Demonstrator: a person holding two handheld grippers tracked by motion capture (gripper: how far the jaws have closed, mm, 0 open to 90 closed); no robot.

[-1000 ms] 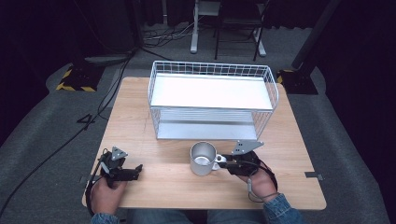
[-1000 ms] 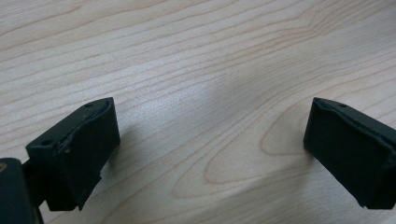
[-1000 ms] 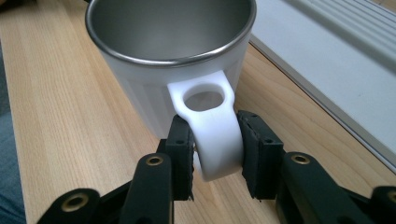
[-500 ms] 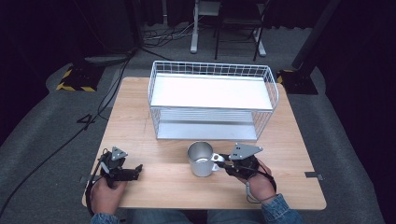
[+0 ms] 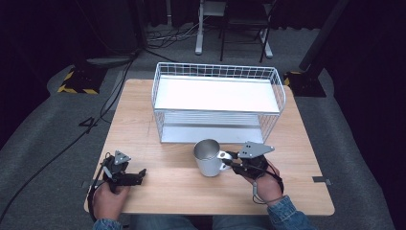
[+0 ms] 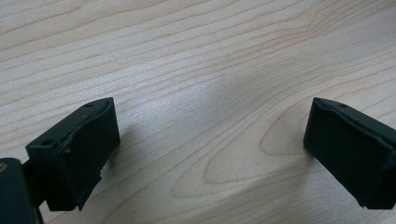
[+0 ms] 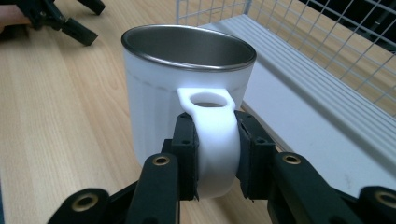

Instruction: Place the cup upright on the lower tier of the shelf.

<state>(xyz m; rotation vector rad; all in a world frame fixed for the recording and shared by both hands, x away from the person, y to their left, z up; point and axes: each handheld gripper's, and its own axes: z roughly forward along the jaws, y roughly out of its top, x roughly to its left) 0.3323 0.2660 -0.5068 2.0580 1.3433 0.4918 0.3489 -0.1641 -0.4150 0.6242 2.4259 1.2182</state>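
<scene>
A white mug (image 5: 207, 158) with a steel inside stands upright near the table's front, just before the wire rack. My right gripper (image 5: 227, 159) is shut on its handle from the right. In the right gripper view both pads clamp the white handle (image 7: 212, 135) of the mug (image 7: 187, 84), jaws either side. My left gripper (image 5: 140, 176) lies low at the front left, held by a hand, open and pointing right. In the left gripper view the left gripper (image 6: 210, 126) has its jaws wide apart over bare wood, with nothing between them.
A white two-tier wire rack (image 5: 218, 67) fills the back middle of the wooden table (image 5: 143, 120); its lower shelf (image 7: 303, 93) lies close behind the mug. The other gripper (image 7: 60, 18) shows far off on the wood. Dark floor, cables and chair legs lie beyond.
The mug and the right gripper have shifted slightly up the image, toward the rack. The left gripper has stayed where it was.
</scene>
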